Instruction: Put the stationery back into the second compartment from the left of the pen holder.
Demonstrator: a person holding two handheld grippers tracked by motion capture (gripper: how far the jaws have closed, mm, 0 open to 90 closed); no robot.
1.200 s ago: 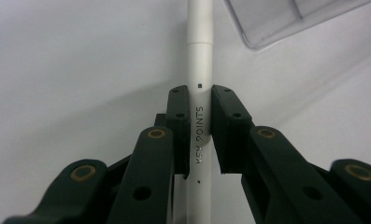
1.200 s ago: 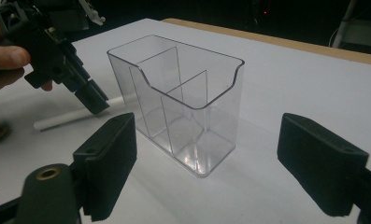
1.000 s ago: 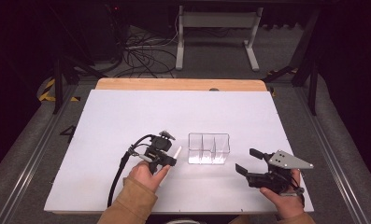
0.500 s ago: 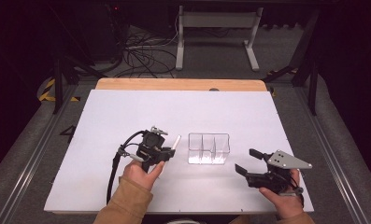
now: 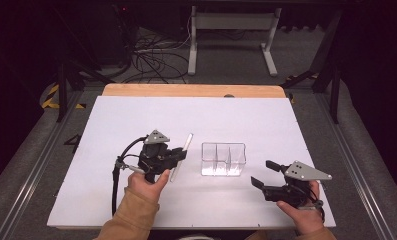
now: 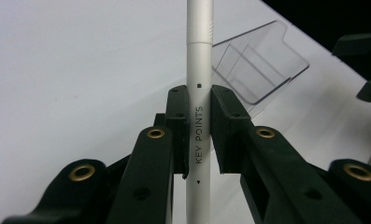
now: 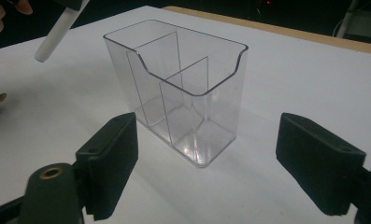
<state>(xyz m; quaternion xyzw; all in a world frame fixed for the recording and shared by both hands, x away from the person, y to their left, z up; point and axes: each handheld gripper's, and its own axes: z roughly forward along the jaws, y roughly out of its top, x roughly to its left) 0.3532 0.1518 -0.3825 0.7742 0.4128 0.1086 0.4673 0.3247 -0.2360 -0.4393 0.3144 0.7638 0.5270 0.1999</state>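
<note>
A slim white pen [image 5: 181, 156] marked "KEY POINTS" [image 6: 199, 65] is clamped between the jaws of my left gripper [image 5: 180, 153] [image 6: 200, 100], held above the white table left of a clear plastic organizer [image 5: 223, 159]. The organizer [image 7: 176, 88] stands upright, with dividers that split it into compartments, all empty. My right gripper [image 5: 265, 173] rests low at the table's front right, open, its jaws wide apart and pointing toward the organizer [image 6: 258, 60] with nothing between them [image 7: 206, 161]. The pen's tip [image 7: 57, 32] shows at the upper left of the right gripper view.
The white board [image 5: 136, 115] covers the table, with a wooden strip [image 5: 191, 90] along its far edge. Behind the table are a metal stand [image 5: 231, 35] and cables [image 5: 151, 55] on the floor.
My left gripper has lifted the pen and drifted left and away from me, the pen tilting more upright. The right gripper has stayed put.
</note>
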